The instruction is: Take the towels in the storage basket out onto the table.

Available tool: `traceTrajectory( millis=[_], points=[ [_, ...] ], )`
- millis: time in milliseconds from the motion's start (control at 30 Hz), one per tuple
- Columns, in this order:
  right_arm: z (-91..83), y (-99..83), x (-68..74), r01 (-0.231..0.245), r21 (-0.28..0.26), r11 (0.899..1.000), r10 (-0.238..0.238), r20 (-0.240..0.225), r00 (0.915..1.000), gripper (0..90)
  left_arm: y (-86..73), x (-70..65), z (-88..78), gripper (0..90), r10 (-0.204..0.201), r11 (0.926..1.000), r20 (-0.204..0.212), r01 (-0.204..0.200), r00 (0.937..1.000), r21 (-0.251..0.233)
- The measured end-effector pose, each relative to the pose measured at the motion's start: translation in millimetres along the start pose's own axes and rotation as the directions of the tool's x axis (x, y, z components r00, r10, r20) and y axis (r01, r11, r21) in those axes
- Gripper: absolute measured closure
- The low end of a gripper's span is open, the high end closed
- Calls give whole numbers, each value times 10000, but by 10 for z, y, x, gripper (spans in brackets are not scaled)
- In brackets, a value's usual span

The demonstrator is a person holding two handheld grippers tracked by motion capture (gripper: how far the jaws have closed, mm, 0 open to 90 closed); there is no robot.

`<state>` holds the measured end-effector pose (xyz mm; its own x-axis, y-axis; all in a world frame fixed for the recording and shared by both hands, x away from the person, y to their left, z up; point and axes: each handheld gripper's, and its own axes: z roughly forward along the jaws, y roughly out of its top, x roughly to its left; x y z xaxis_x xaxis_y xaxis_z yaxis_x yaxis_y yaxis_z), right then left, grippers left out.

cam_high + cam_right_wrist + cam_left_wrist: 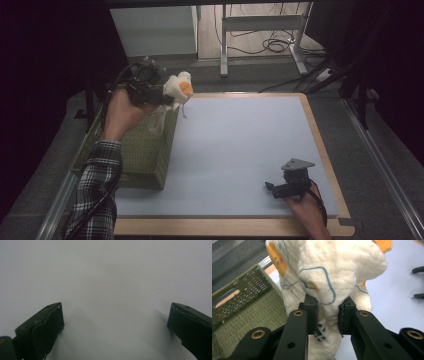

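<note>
While the person's left hand (122, 111) is gripping its tool above the far corner of a green woven basket (145, 150), the left gripper (170, 100) is clamping a bunched white cloth (179, 89) between its two black jaws. From the high view, the cloth is sitting at the tip of the tongs, raised off the surface, with an orange patch facing the camera and a loose tail hanging down toward the basket's inner corner. The basket is standing at the left edge of a pale blue mat (235, 150), which is lying on a wooden-edged table (320, 145).

Looking along the left gripper's own jaws, the cloth (332, 272) is bulging up and out above the pads, which are pressing into a narrow fold of it from both sides. More of the fabric is hanging below the pads, between the arms of the tool. The fabric is soft muslin printed with thin blue outlines, small blue dots and orange shapes. The green basket (244, 310) is lying to the left of the jaws, lower down and behind the cloth, and the pale mat is lying to the right.

Well apart from the cloth, the right gripper (272, 189) is resting low over the near right part of the mat, held by the person's right hand (307, 212). Its jaws are standing wide apart with nothing between them, and in the right gripper view they are framing bare pale mat (112, 290).
</note>
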<state>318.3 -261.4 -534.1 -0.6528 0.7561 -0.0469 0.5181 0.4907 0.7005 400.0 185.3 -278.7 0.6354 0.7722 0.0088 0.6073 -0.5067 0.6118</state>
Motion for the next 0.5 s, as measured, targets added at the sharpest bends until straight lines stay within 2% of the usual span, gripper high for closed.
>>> traceTrajectory(
  millis=[267,500],
  points=[
    [-1,0,1,-25,5,10000,25,-8,10000,8,183,-150,112,737,198,9996,345,-191,9992,-198],
    [0,0,-1,-1,0,10000,1,-12,10000,8,332,-317,342,735,438,9988,698,-422,9966,-248]
  ],
)
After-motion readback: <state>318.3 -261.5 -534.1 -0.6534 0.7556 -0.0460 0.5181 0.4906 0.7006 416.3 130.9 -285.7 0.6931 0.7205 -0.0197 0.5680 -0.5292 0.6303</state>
